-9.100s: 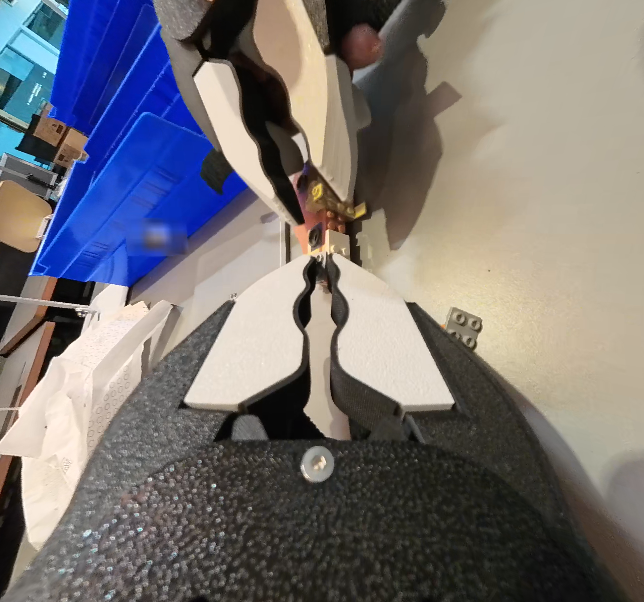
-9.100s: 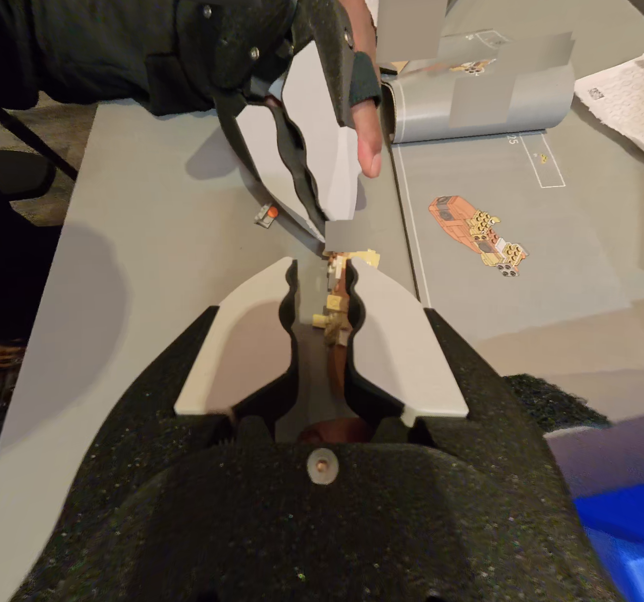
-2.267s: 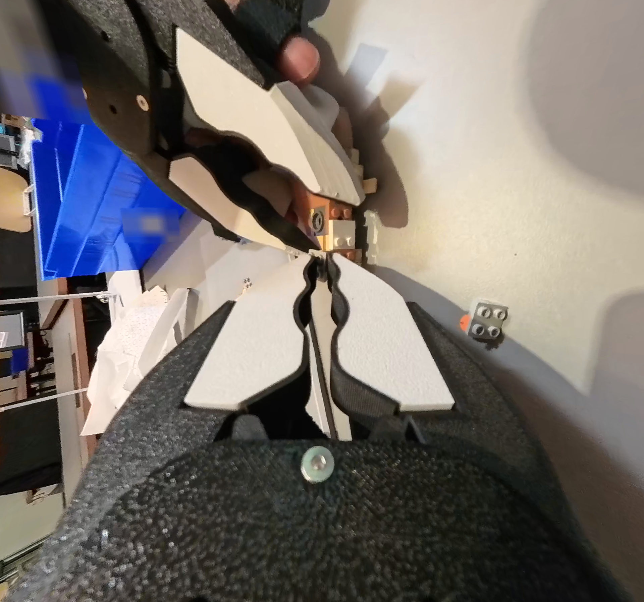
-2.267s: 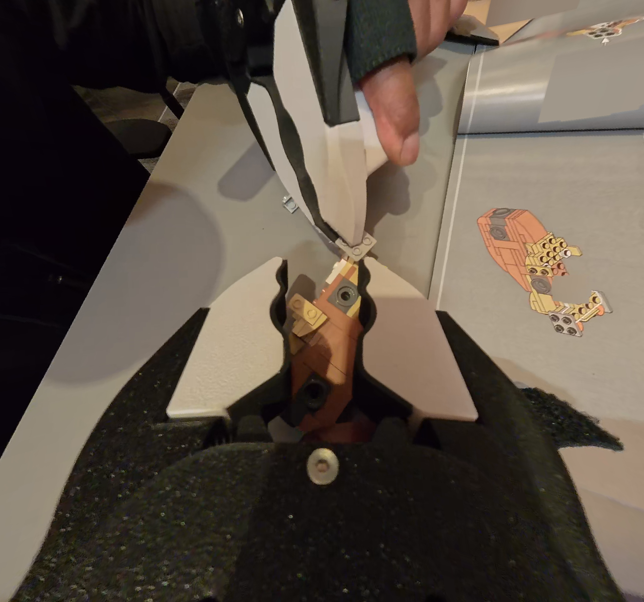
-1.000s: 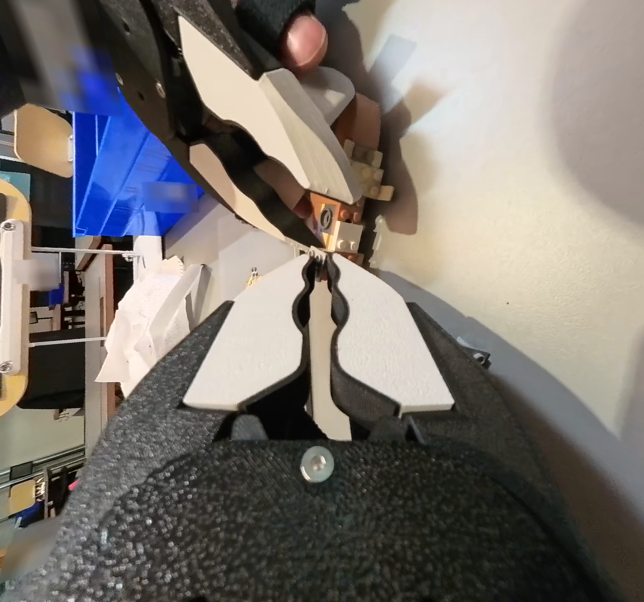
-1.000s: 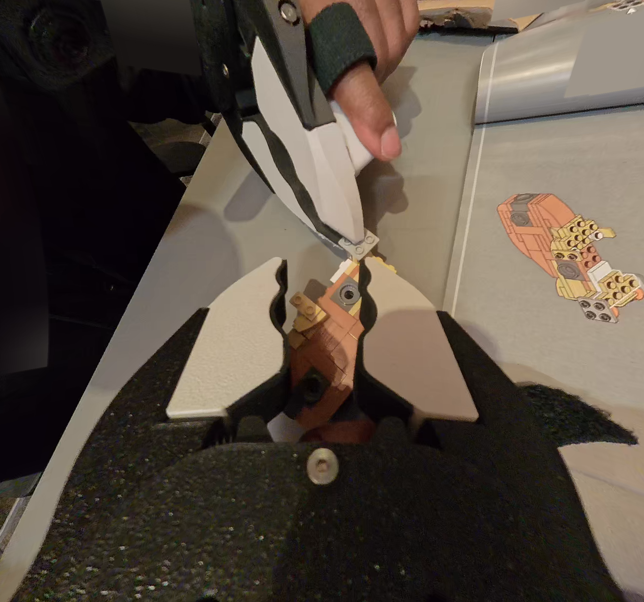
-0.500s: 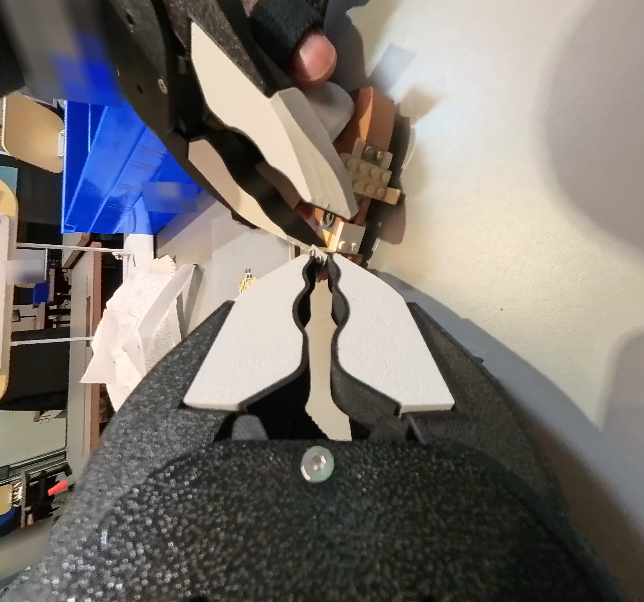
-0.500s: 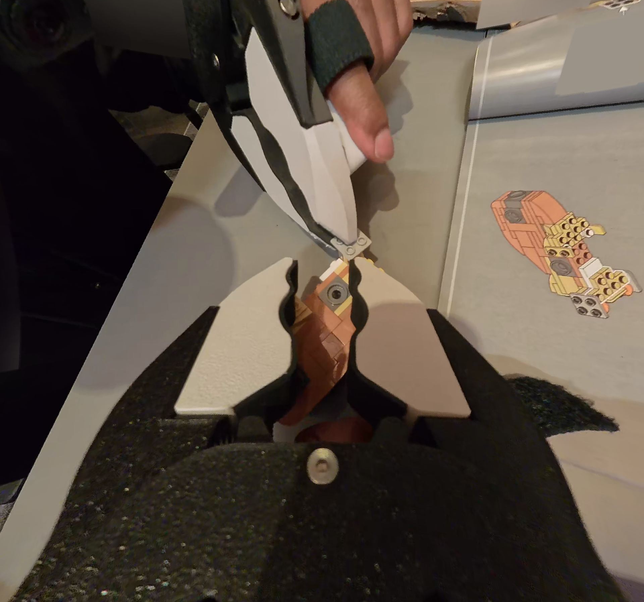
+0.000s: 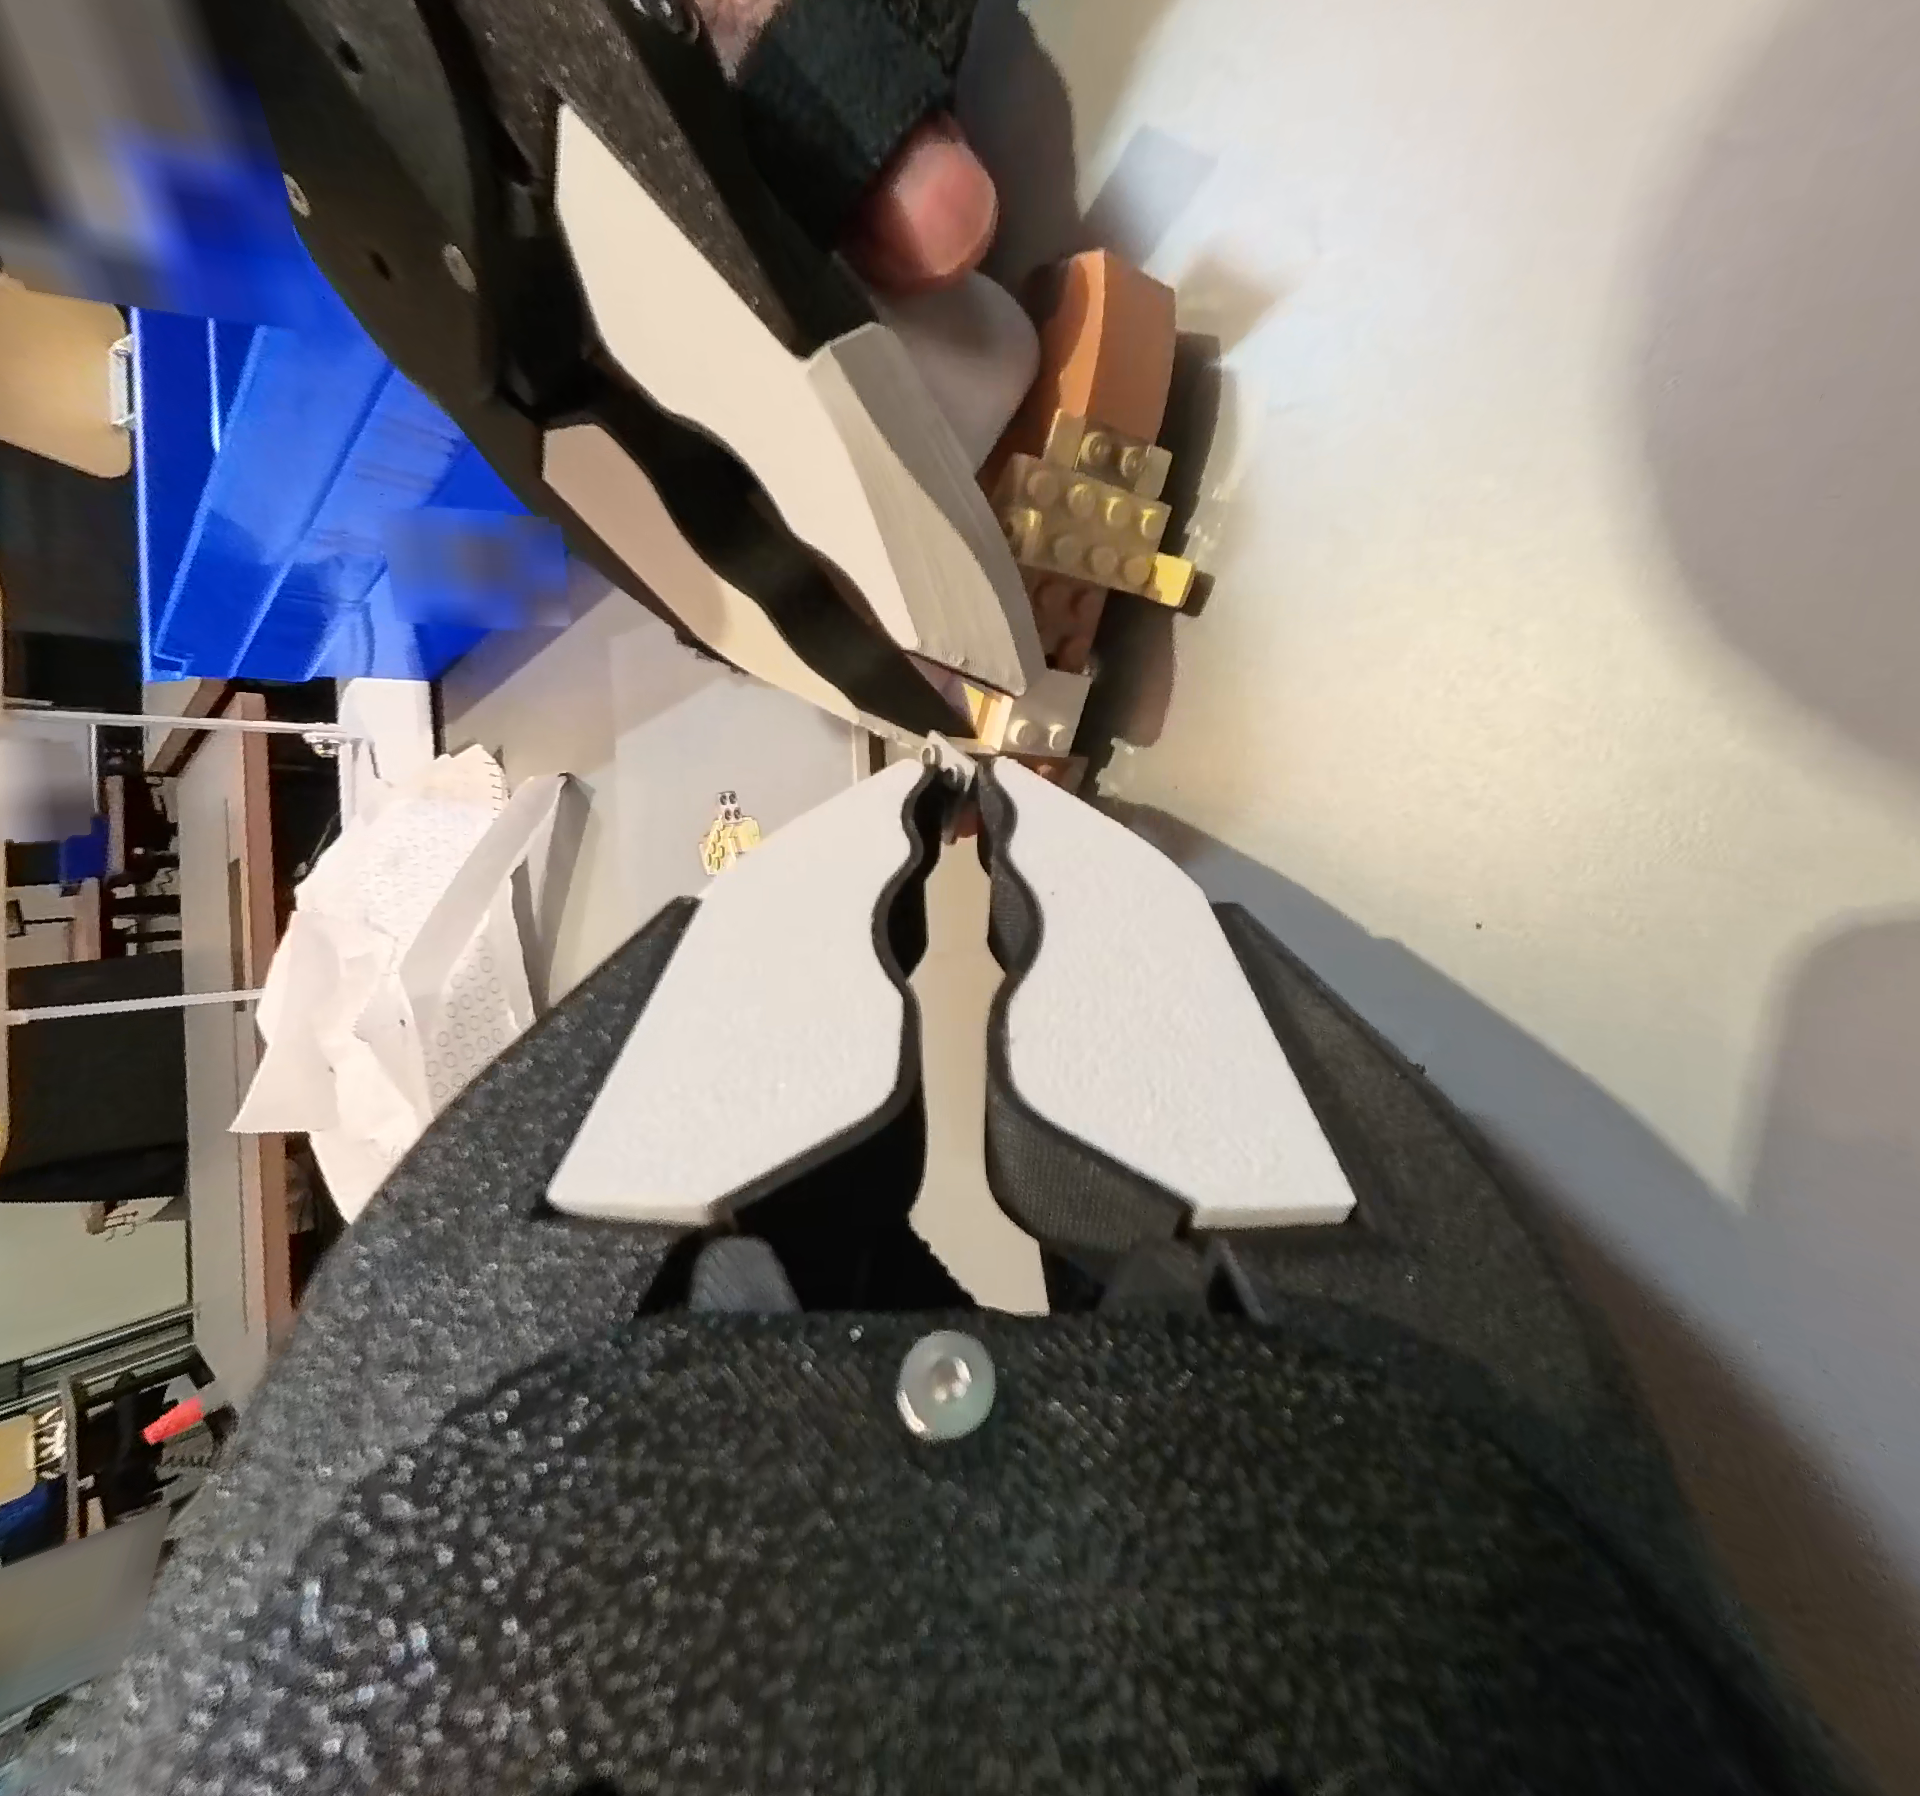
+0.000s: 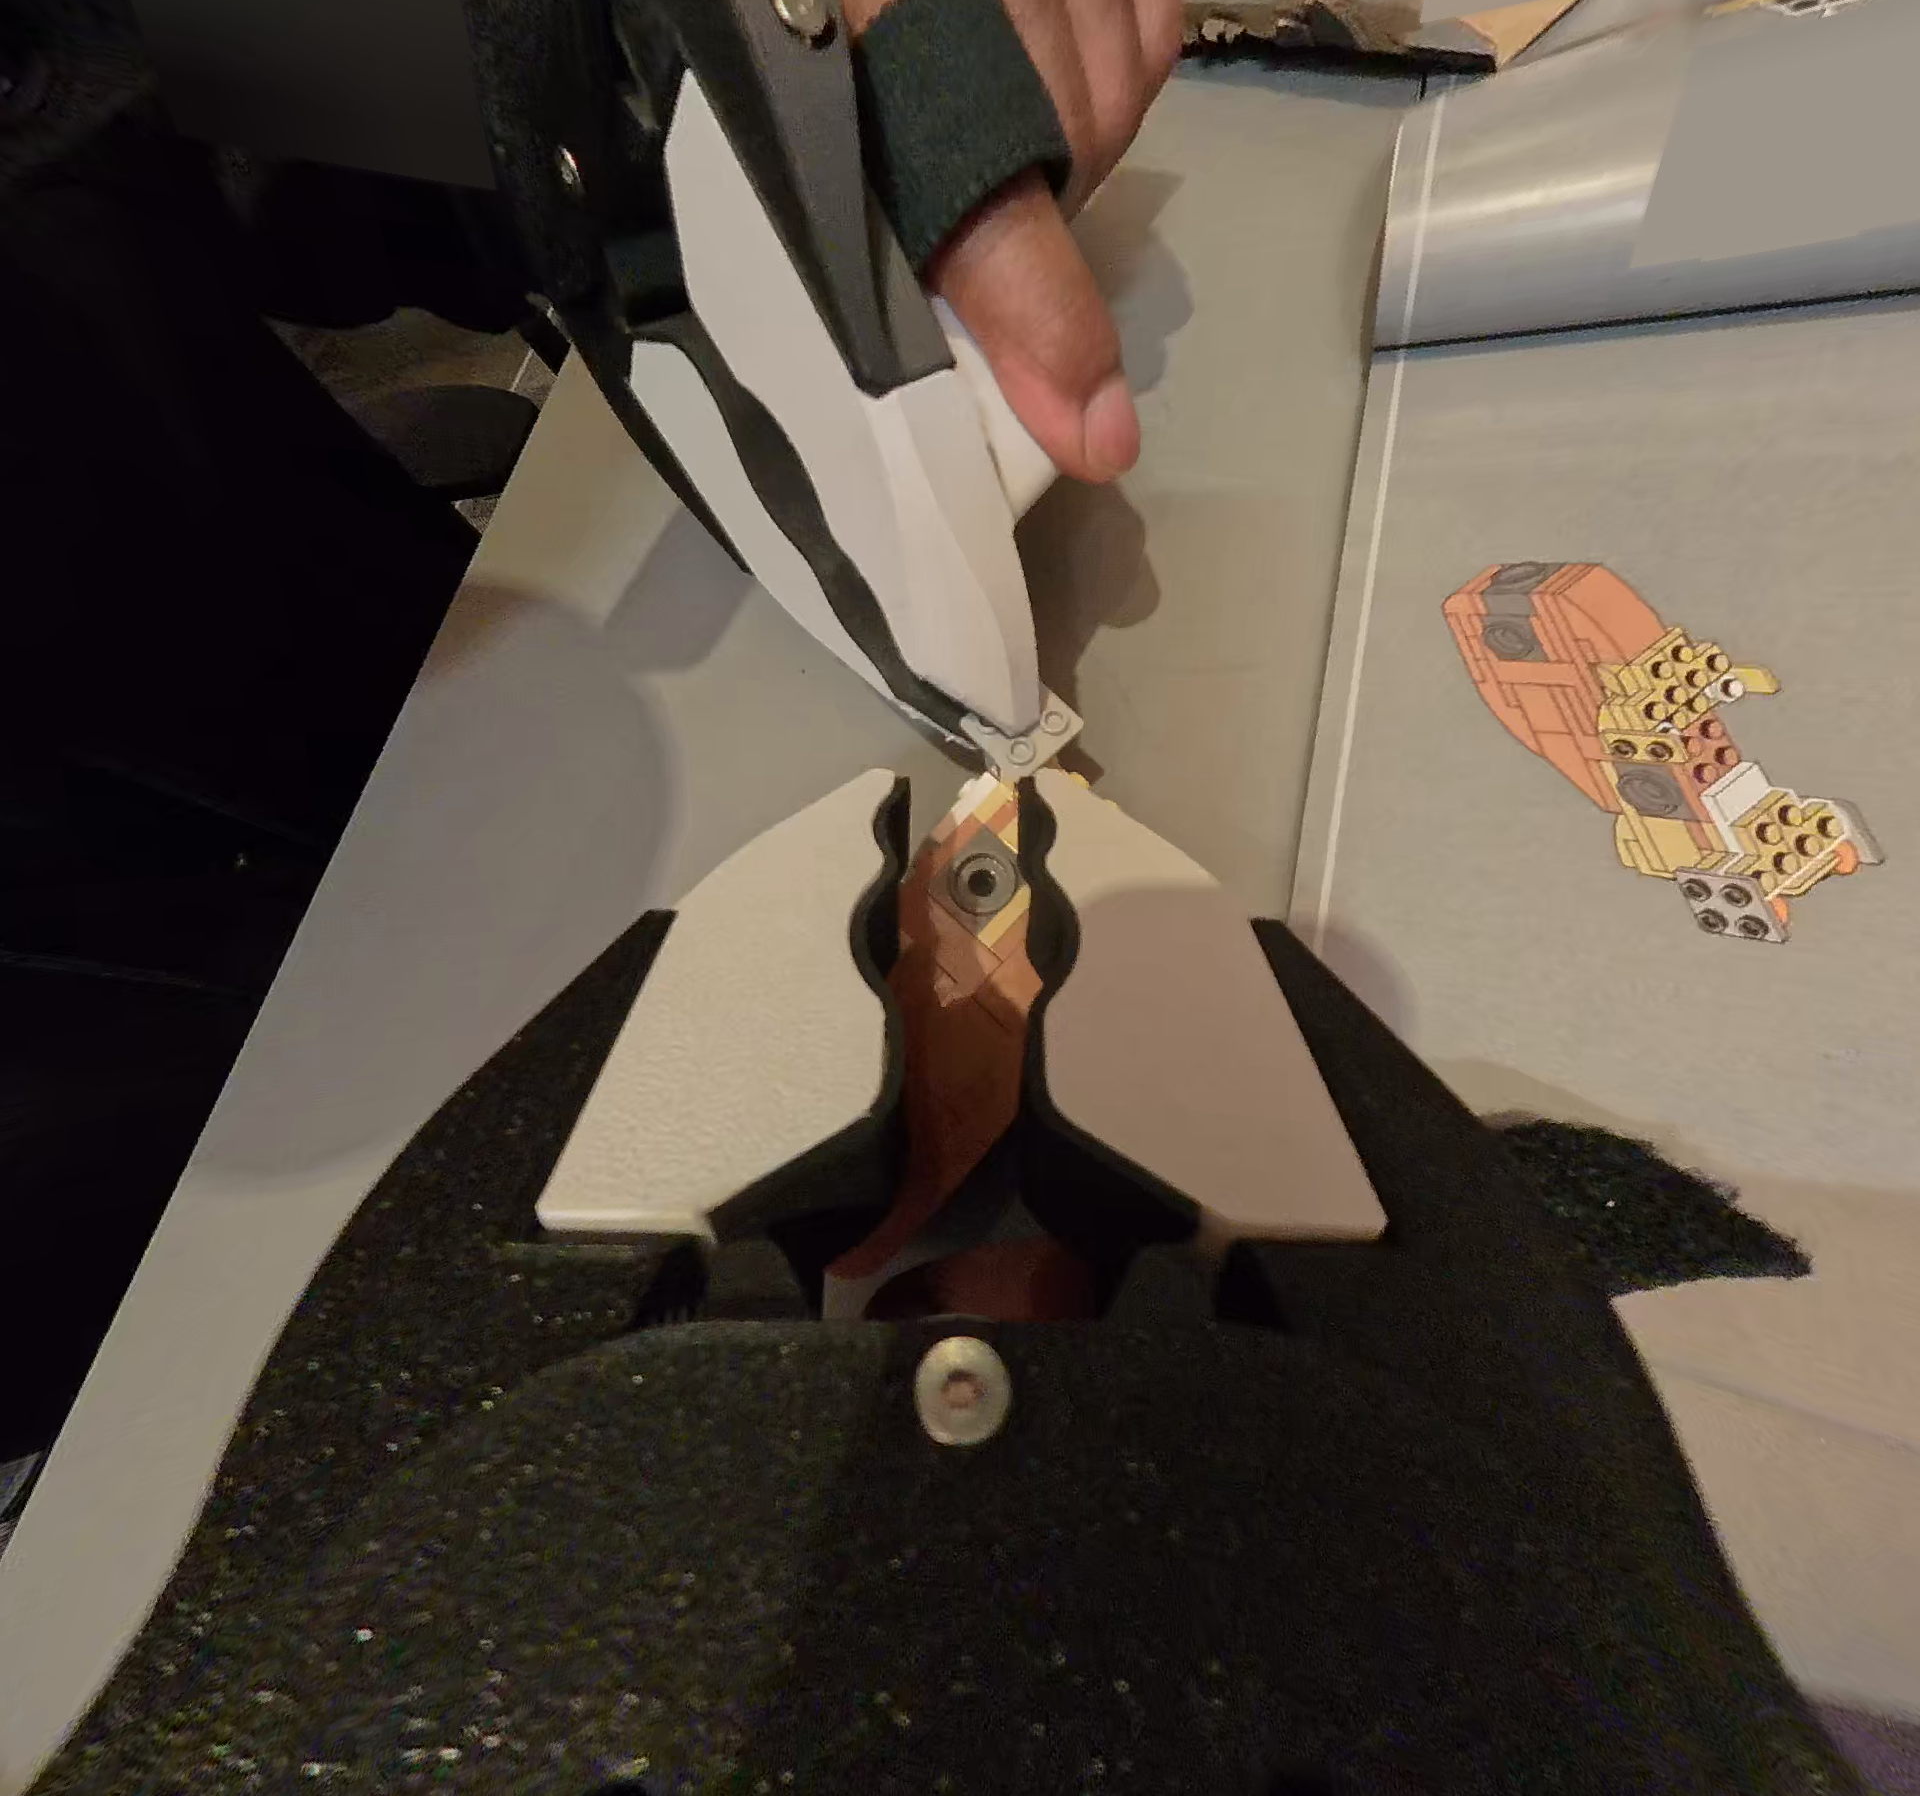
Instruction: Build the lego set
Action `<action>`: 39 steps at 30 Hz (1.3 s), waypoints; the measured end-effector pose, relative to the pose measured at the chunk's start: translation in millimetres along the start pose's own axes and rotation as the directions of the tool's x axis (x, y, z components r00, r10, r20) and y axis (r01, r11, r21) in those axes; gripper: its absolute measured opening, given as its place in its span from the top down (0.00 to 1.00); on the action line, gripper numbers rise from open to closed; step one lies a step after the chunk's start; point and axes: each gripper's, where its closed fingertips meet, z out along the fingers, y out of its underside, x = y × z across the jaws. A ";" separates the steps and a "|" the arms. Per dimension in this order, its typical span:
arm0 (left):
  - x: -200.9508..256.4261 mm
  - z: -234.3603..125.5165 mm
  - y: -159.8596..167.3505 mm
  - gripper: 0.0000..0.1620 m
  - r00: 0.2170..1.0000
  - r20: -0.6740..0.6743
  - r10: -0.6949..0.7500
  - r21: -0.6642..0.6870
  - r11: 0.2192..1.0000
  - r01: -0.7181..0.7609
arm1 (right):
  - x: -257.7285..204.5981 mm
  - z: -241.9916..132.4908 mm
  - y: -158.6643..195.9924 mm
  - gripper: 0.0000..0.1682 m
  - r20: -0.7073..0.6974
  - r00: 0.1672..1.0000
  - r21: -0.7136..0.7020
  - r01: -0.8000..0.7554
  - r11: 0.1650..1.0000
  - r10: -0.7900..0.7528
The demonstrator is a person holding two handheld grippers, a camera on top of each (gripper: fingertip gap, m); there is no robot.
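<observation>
My right hand-held gripper (image 10: 961, 790) is clamped around the brown and tan lego model (image 10: 966, 957), which lies lengthwise between its fingers, while my left hand-held gripper (image 9: 951, 759) pinches a small grey plate (image 10: 1023, 736) by one edge at its very tips. The plate sits right at the model's front end — touching or just short of it, I cannot tell. Beyond, on the table (image 10: 468, 811), the open instruction booklet (image 10: 1558, 520) lies to the right, and blue bins (image 9: 301, 499) stand farther off.

Tight up front: left gripper (image 10: 1013, 723) tip-to-tip with the model (image 10: 971, 925). Open desk (image 10: 582, 811) to its left, booklet (image 10: 1621, 707) covering the right.
</observation>
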 end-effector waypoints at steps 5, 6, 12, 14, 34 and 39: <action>-0.2 0.2 -0.1 0.96 1.000 -0.006 -0.003 -0.003 1.000 0.003 | 0.0 0.1 -0.1 0.89 -0.002 1.000 -0.001 0.002 1.000 -0.002; -0.2 0.2 -0.1 0.96 1.000 -0.007 -0.004 -0.003 1.000 0.004 | 0.1 0.2 -0.2 0.89 -0.002 1.000 -0.001 0.002 1.000 -0.002; 0.2 -0.5 -0.3 0.96 1.000 -0.023 0.001 -0.009 1.000 -0.001 | -0.2 1.0 -0.6 0.89 0.009 1.000 0.001 -0.003 1.000 0.003; 0.0 -0.5 0.4 0.96 1.000 -0.027 -0.003 -0.009 1.000 0.003 | -0.5 1.1 -0.7 0.88 0.020 1.000 0.001 -0.012 1.000 0.012; -5.2 0.4 5.6 0.96 1.000 0.004 -0.002 -0.006 1.000 0.003 | 4.5 -6.2 -9.1 0.87 0.069 0.978 0.092 -0.203 0.975 0.197; -6.8 1.3 6.8 0.96 1.000 0.011 -0.024 0.010 1.000 0.024 | 5.7 -8.0 -10.8 0.87 0.063 0.979 0.113 -0.201 0.973 0.194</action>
